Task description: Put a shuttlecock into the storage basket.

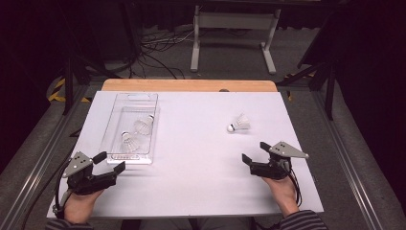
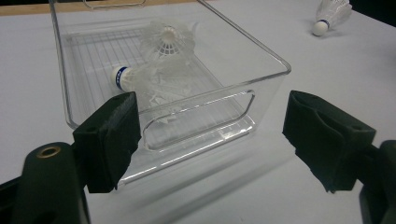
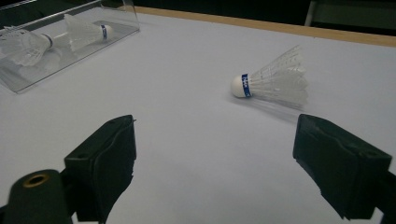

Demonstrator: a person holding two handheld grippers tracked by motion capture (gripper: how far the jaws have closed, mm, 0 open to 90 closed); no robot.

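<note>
Your white surface (image 1: 191,143) carries everything here; its far wooden edge is partly lost against the dark floor. The clear tray (image 1: 113,125) sits on its left half, and through the transparent walls the two shuttlecocks inside (image 2: 159,60) blur together, their feathers hard to separate in the left gripper view. That same view cuts off the tray's far end. The loose shuttlecock (image 3: 273,84) lies on its side on the right half of the surface, well apart from the tray, cork pointing left in the right gripper view. Your left tongs (image 1: 109,162) stand wide open just beside the tray's near end, holding nothing. Your right tongs (image 1: 256,152) are also spread wide and empty, near the loose shuttlecock but not touching it.
</note>
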